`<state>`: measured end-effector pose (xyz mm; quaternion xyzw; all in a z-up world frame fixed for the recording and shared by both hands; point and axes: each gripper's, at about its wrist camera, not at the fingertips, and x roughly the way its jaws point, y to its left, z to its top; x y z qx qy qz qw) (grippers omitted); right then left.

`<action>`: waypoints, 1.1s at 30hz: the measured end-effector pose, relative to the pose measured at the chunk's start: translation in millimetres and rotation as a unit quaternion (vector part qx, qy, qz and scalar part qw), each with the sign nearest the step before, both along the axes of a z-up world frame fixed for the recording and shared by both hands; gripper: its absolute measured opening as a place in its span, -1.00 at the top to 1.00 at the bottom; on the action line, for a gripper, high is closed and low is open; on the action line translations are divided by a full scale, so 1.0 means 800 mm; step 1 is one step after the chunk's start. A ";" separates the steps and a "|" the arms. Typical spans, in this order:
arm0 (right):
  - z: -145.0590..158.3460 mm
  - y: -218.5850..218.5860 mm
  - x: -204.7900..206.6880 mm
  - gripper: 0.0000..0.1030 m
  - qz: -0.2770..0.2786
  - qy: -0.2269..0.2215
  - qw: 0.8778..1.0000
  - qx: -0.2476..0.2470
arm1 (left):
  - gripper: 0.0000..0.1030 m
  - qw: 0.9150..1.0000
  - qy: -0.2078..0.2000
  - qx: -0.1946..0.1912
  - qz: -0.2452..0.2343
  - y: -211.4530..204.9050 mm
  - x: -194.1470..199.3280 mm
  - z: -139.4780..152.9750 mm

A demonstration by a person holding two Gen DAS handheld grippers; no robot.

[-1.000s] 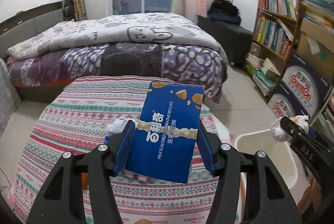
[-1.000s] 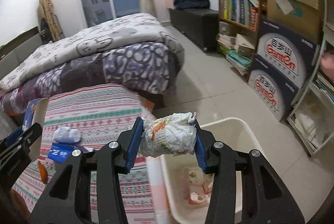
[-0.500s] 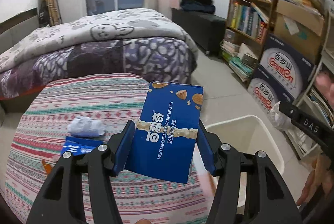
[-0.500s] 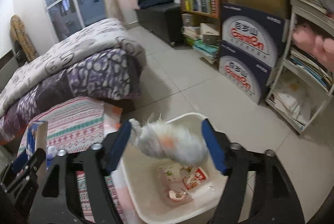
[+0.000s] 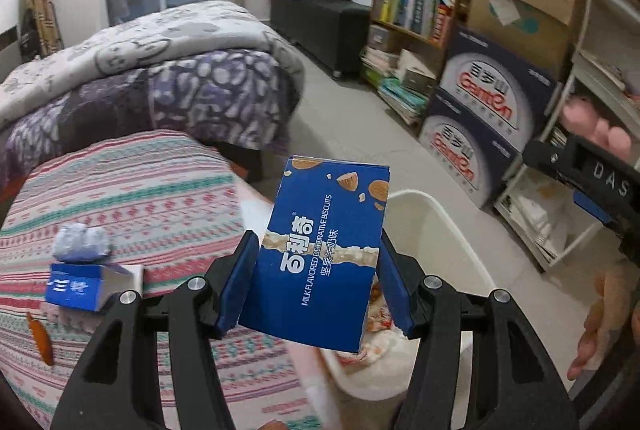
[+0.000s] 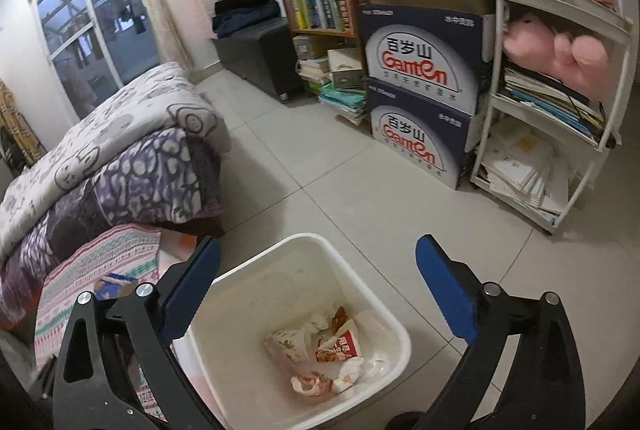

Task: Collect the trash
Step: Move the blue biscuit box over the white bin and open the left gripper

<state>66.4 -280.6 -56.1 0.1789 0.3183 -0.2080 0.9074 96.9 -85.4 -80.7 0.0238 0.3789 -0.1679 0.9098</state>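
blue biscuit box (image 5: pixel 322 254) upright (clamped by its sides); crumpled wrappers (image 6: pixel 320 354) lie in white bin (image 6: pixel 384 314).

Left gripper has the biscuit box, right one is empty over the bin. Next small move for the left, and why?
Probably carry the left gripper a little further over the white bin, then open. The blue biscuit box is clamped between its pads, only partly above the bin rim. The right gripper has just been opening; nothing is between its jaws, so it needs nothing.
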 end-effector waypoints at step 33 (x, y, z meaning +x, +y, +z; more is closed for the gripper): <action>-0.009 0.085 0.025 -0.86 0.064 0.028 0.997 -0.028 | -0.56 0.997 0.003 0.035 0.063 0.078 0.014 -0.009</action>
